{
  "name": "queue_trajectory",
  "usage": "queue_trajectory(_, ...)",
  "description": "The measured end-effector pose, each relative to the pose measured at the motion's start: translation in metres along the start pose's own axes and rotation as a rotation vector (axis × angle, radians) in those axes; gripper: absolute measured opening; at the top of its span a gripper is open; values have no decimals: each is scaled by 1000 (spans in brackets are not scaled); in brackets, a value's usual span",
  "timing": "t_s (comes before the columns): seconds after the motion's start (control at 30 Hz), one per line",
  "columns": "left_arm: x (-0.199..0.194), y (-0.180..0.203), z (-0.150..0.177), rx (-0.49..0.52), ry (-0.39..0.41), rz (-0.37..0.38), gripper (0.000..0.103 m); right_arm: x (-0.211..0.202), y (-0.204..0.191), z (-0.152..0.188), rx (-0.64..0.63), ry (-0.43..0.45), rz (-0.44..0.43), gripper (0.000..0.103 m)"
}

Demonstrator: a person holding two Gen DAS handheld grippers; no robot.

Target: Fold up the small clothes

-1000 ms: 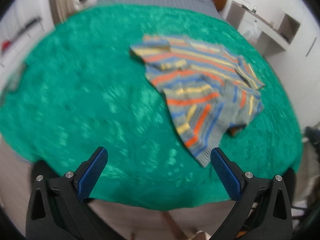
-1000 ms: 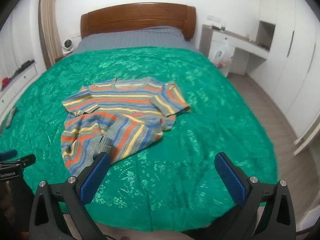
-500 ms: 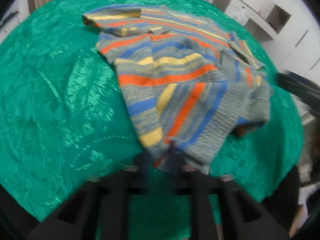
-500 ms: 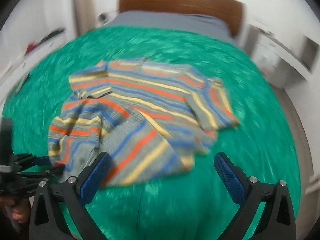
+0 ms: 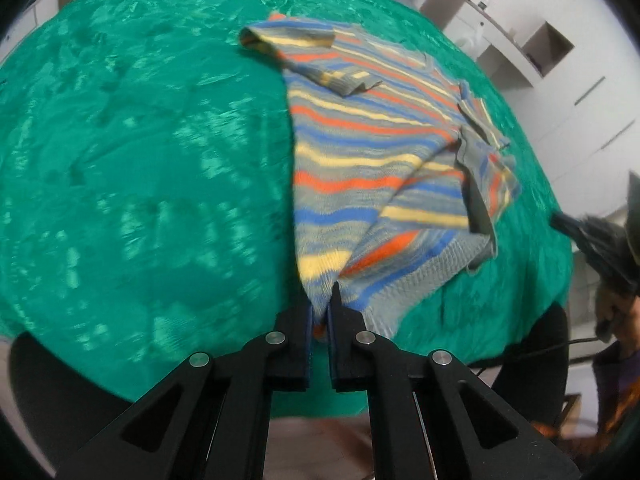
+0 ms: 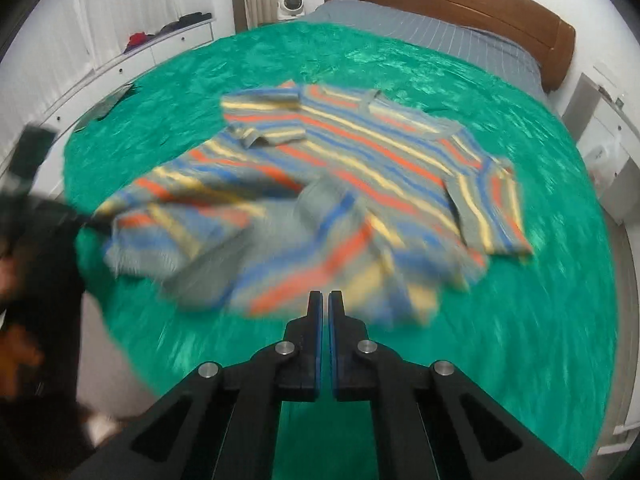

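A small striped sweater [image 5: 372, 160], grey with orange, blue and yellow bands, lies crumpled on a green bedspread [image 5: 140, 160]. My left gripper [image 5: 319, 300] is shut on the sweater's near hem corner. In the right wrist view the sweater [image 6: 360, 184] is blurred at its near edge, and my right gripper [image 6: 325, 300] is shut with its tips at that near hem; whether cloth is between them is not clear. The left gripper [image 6: 84, 220] shows there at the sweater's left corner, and the right gripper [image 5: 600, 240] shows at the right edge of the left wrist view.
The bed has a wooden headboard [image 6: 460, 4] and a grey sheet [image 6: 420, 36] at the far end. White drawers [image 6: 132, 60] stand to the left, a white desk unit [image 5: 500, 40] to the right. The bed's near edge lies just under both grippers.
Both grippers went from wide open to shut. The left moved in to the sweater's near corner and closed on it; the right moved down to the near hem.
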State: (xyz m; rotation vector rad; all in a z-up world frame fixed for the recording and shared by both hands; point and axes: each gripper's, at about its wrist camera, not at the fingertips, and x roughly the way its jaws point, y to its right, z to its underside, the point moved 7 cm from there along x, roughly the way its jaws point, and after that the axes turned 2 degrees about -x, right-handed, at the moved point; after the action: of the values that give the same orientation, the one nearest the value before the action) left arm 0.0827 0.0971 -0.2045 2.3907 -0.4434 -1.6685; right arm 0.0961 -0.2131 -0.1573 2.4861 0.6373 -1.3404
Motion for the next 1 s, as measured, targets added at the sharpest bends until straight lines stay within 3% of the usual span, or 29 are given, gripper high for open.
queue_trajectory(0.07, 0, -6, 4, 22, -15, -24, 4, -14, 4, 34, 31, -51, 4, 3)
queue_trajectory(0.17, 7, -7, 9, 42, -31, -47, 4, -11, 16, 80, 106, -140, 76, 5)
queue_trajectory(0.2, 10, -6, 8, 41, -34, -49, 4, -10, 22, 88, 146, -145, 94, 10)
queue_trajectory(0.27, 16, -2, 7, 36, -33, -55, 4, -6, 31, 92, 237, -136, 106, 34)
queue_trajectory(0.3, 18, -1, 6, 35, -30, -64, 4, -4, 32, 87, 286, -124, 103, 50)
queue_trajectory(0.33, 18, -1, 6, 34, -26, -75, 4, -1, 30, 76, 333, -95, 86, 56)
queue_trajectory(0.53, 25, -10, 11, 4, -33, -99, 4, 38, -12, -29, 345, 9, 4, 59)
queue_trajectory(0.67, 30, -14, 10, -28, -28, -96, 6, 95, -10, -81, 319, -41, 124, 65)
queue_trajectory(0.7, 32, -14, 10, -33, -28, -93, 6, 113, -9, -85, 302, -79, 143, 60)
queue_trajectory(0.73, 33, -14, 11, -37, -28, -94, 10, 124, -5, -80, 289, -118, 158, 31)
queue_trajectory(0.77, 33, -13, 12, -37, -27, -94, 18, 130, -1, -75, 287, -150, 173, 19)
queue_trajectory(0.8, 32, -13, 16, -31, -25, -90, 25, 126, 3, -67, 312, -155, 172, 13)
queue_trajectory(0.83, 32, -13, 19, -26, -26, -82, 43, 115, 8, -62, 345, -129, 155, 7)
queue_trajectory(0.87, 33, -12, 23, -22, -28, -80, 55, 101, 11, -55, 366, -96, 143, 7)
queue_trajectory(1.0, 43, -11, 35, 30, -43, -111, 55, 30, 16, -12, 409, 3, 109, 6)
